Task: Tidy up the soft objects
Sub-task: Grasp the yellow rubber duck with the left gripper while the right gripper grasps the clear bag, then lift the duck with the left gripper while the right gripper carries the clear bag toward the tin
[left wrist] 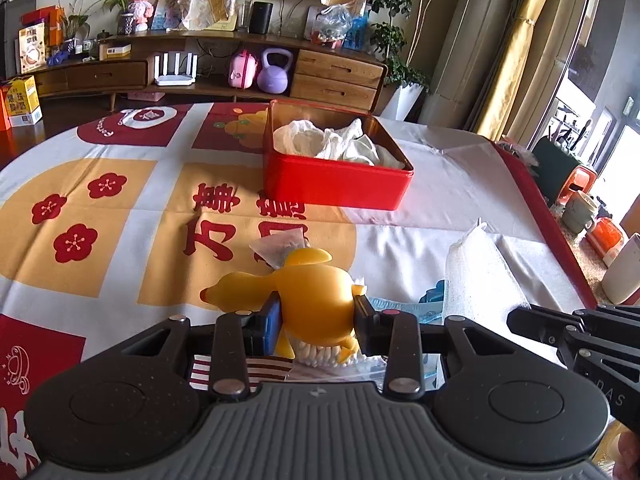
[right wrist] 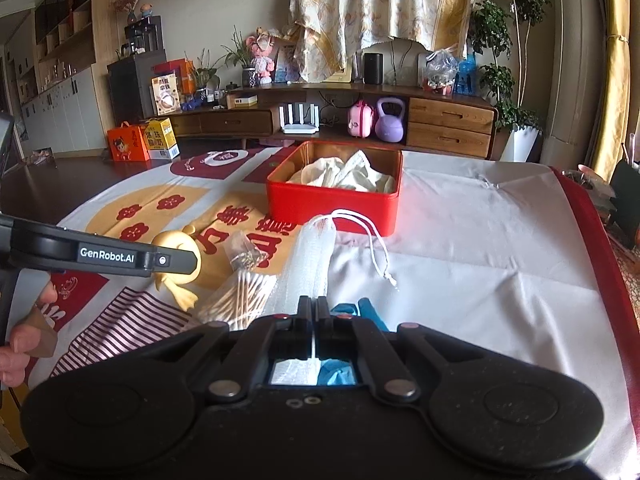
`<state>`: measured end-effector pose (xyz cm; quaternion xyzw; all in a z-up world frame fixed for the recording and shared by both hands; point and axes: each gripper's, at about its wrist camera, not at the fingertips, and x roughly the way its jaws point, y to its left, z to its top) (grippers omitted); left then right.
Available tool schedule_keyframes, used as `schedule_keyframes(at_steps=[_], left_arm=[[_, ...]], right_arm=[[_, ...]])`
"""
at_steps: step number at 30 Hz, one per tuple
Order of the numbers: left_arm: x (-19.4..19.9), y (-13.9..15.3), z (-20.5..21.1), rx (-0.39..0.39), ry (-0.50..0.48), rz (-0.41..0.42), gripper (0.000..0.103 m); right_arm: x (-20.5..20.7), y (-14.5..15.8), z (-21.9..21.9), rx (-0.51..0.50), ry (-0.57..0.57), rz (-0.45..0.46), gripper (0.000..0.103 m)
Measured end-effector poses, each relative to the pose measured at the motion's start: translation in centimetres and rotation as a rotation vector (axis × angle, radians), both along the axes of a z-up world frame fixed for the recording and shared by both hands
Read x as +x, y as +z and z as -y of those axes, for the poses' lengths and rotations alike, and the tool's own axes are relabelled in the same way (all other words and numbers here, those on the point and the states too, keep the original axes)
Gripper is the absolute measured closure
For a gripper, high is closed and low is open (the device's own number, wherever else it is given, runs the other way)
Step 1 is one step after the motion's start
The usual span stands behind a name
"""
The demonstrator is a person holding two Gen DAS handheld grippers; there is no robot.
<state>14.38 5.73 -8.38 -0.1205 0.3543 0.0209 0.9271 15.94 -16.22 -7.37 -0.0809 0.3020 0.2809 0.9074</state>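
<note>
The left tool [left wrist: 316,316] pinched the yellow duck toy [left wrist: 308,300] across its body, low over the surface [left wrist: 440,168]. The red tin [left wrist: 336,176] — already holding white cloth [left wrist: 340,142] — lay straight ahead and slightly right. The right tool [right wrist: 314,312], pressed together, appeared to nip the white mesh bag [right wrist: 308,256], which ran lengthwise toward the tin.

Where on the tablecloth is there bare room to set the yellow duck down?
Free: the white cloth right of the red tin, out to the table's red edge, and the patterned cloth left of the tin. Crowded: the near strip around the yellow duck, with cotton swabs, mesh bag, sachet and blue item.
</note>
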Motion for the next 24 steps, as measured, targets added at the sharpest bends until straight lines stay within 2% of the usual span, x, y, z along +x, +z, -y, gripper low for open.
schedule_keyframes(at_steps=[12,24], left_arm=[[-0.3,3.3,0.6,0.042,-0.061,0.072,0.067],[1.8,6.3,1.5,0.109,-0.134,0.134,0.067]], right_arm=[[1.0,3.4,0.4,0.045,0.014,0.011,0.102],[3.3,6.9,-0.5,0.034,0.037,0.072,0.102]])
